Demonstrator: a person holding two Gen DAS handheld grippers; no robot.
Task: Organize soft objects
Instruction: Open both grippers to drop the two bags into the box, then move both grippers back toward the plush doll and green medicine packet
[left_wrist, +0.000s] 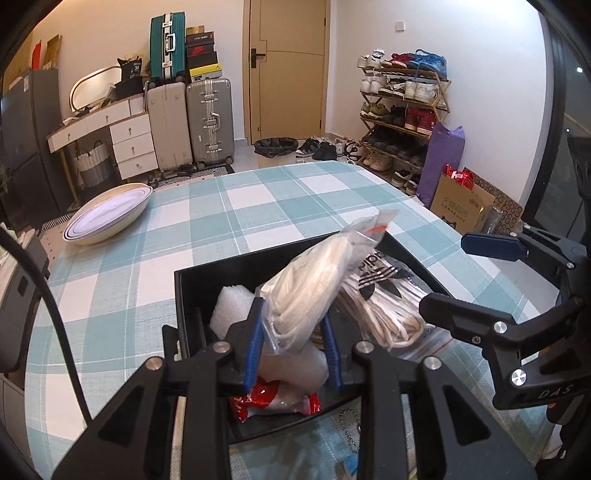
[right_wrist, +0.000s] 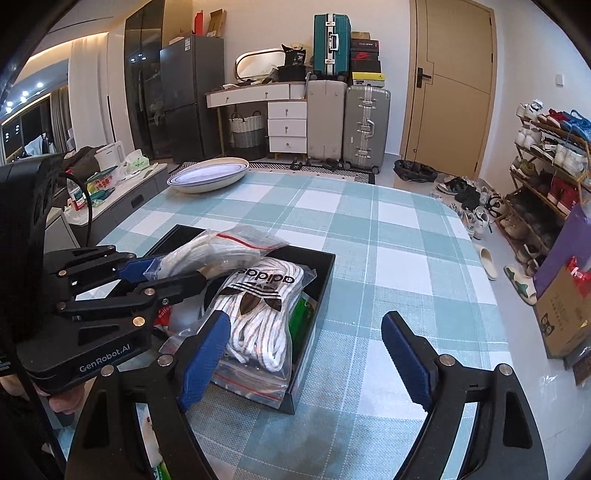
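Clear plastic wraps the bag of cream laces (left_wrist: 314, 280), which stands tilted over the black box (left_wrist: 184, 295) on the checked tablecloth (left_wrist: 147, 240); its lower end sits between the blue pads of the left gripper (left_wrist: 293, 336), its sealed top leaning away toward the far rim. The left gripper's jaws are nearly closed and both pads press the bag. The right gripper (right_wrist: 306, 354) stands wide open with nothing between its pads, its left pad just beside the adidas bag of white laces (right_wrist: 258, 306) that lies in the box, its right pad over bare cloth. The left wrist view alone shows a red-and-clear packet (left_wrist: 273, 400) and white foam (left_wrist: 232, 310) in the box beneath the held bag. The right wrist view alone shows a green item (right_wrist: 301, 321) against the box wall. An oval dish (right_wrist: 208, 175) rests at the table's far edge.
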